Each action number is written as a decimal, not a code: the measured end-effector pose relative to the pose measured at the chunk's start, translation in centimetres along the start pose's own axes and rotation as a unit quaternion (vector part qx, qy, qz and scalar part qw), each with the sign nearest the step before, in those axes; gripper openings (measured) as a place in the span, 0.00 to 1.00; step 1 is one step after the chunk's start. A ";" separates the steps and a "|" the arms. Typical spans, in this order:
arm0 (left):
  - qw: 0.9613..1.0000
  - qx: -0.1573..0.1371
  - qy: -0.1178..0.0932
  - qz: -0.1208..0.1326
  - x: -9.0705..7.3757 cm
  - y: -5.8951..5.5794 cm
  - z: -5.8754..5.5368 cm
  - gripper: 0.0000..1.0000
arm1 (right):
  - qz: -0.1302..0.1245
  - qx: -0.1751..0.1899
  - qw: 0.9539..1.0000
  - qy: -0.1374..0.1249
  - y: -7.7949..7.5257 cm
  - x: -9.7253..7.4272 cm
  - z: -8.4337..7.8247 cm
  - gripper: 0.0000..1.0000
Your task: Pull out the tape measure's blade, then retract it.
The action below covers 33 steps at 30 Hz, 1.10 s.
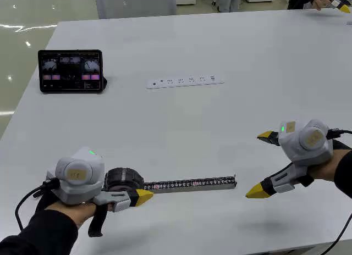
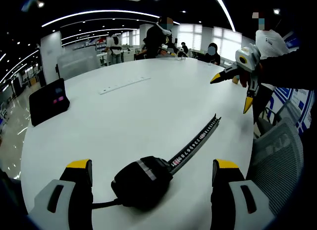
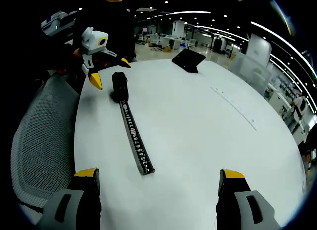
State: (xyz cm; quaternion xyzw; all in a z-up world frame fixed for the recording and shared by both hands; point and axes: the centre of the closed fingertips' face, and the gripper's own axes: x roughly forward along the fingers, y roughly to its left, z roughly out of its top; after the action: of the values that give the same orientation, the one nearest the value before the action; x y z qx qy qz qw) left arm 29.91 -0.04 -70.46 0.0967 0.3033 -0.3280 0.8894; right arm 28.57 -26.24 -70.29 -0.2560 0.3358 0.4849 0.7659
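Note:
A black tape measure (image 1: 124, 179) lies on the white table (image 1: 220, 117), its blade (image 1: 190, 184) pulled out to the right and flat on the surface. My left gripper (image 1: 130, 184) stands open around the case; in the left gripper view the case (image 2: 143, 183) sits between the spread jaws without touching them. My right gripper (image 1: 260, 163) is open with nothing in it, a little right of the blade's end hook (image 1: 235, 181). In the right gripper view the hook (image 3: 147, 169) lies between and just ahead of the jaws, apart from both.
A dark tablet (image 1: 70, 71) stands propped at the back left. A white power strip (image 1: 184, 80) lies at the table's middle back. A grey mesh chair (image 3: 44, 136) stands by the near table edge. Other people sit at the far end.

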 end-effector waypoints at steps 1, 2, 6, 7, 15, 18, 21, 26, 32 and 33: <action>1.000 -0.002 0.001 0.002 0.2 -0.1 0.0 0.99 | 0.003 0.001 1.000 0.001 -0.1 0.1 0.1 0.99; 1.000 -0.002 0.004 0.008 0.4 -0.1 0.0 0.99 | 0.011 0.004 1.000 0.001 -0.1 0.3 0.3 0.99; 0.999 -0.024 -0.015 0.018 1.0 -0.2 0.6 0.99 | 0.020 -0.009 1.000 0.007 -0.3 0.9 0.5 0.99; 0.999 -0.023 -0.013 0.025 1.1 -0.1 0.6 0.99 | 0.021 -0.012 1.000 0.010 -0.4 1.1 0.5 0.99; 0.997 -0.024 -0.025 0.065 1.8 0.4 0.8 0.99 | 0.042 -0.037 0.998 0.042 -0.3 2.7 -0.1 0.99; 0.995 -0.030 -0.032 0.086 1.8 0.9 0.9 0.99 | 0.048 -0.042 0.997 0.051 -0.6 3.4 -0.6 0.99; 0.993 -0.060 -0.039 0.099 1.8 1.4 0.7 0.99 | 0.056 -0.049 0.995 0.063 -0.6 4.0 -1.1 0.99; 0.989 -0.083 -0.038 0.116 1.8 2.0 -0.2 0.99 | 0.068 -0.069 0.992 0.083 -0.4 5.0 -1.7 0.99; 0.985 -0.085 -0.054 0.140 1.7 2.0 -0.7 0.99 | 0.079 -0.085 0.989 0.092 -0.1 5.9 -2.0 0.99; 0.984 -0.087 -0.058 0.143 1.7 2.0 -0.7 0.99 | 0.080 -0.086 0.989 0.094 0.0 6.0 -2.1 0.98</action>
State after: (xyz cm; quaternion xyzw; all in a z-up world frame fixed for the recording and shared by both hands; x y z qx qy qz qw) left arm 31.88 0.89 -72.07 0.0424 0.2621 -0.1749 0.9481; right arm 29.88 -24.33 -76.19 -0.3378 0.3830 0.5451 0.6648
